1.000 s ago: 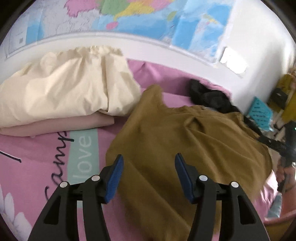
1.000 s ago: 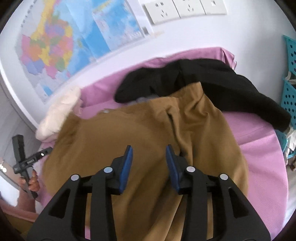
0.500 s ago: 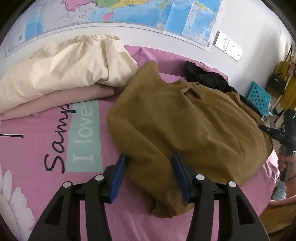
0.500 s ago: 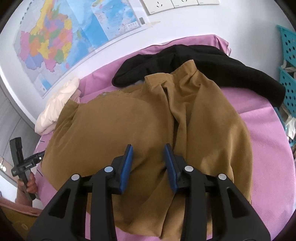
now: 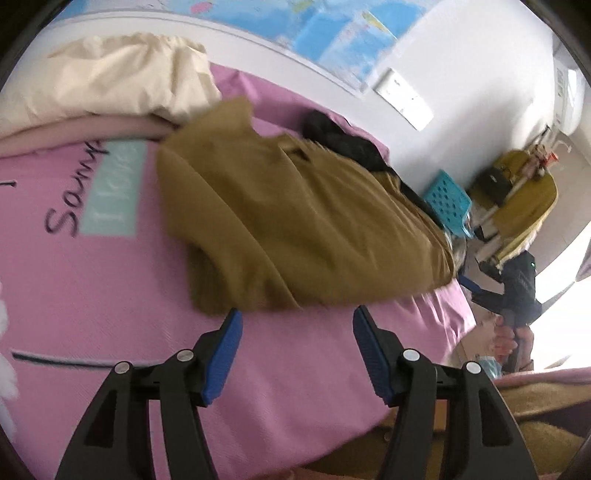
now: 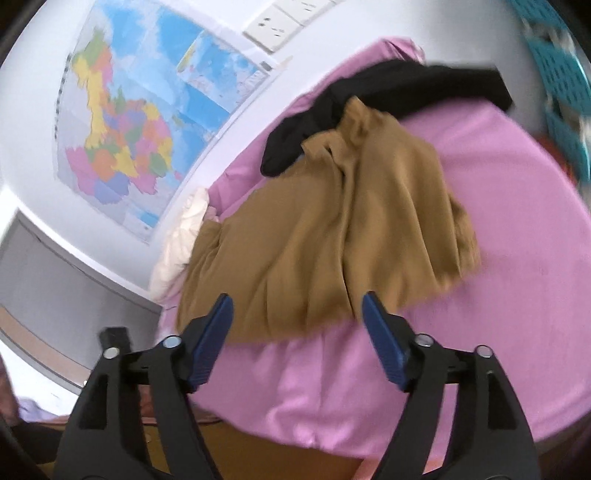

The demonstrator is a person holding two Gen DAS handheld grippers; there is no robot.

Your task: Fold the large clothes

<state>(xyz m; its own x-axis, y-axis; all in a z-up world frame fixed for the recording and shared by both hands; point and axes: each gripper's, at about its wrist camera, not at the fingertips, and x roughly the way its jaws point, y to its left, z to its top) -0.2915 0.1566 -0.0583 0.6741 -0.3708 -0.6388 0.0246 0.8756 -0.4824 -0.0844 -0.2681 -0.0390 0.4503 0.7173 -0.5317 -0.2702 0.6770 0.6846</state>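
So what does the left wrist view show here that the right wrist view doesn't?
Only the left wrist view shows the lettering on the pink sheet, the pale pink cloth under the cream one, and a hand holding the other gripper. Only the right wrist view shows the map's coloured regions and the grey panel. Both share the brown garment, the black garment, the cream cloth and opening, empty jaws.

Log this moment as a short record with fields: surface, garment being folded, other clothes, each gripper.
surface: pink bedsheet with printed lettering
garment: brown garment lying loosely bunched on the sheet, not held
other clothes: black garment at the brown one's far end; cream bundle by the wall
left gripper: jaws opening, nothing between them, just short of the brown garment's near edge
right gripper: jaws opening, over the garment's near hem, not pressing it
wall: map, sockets
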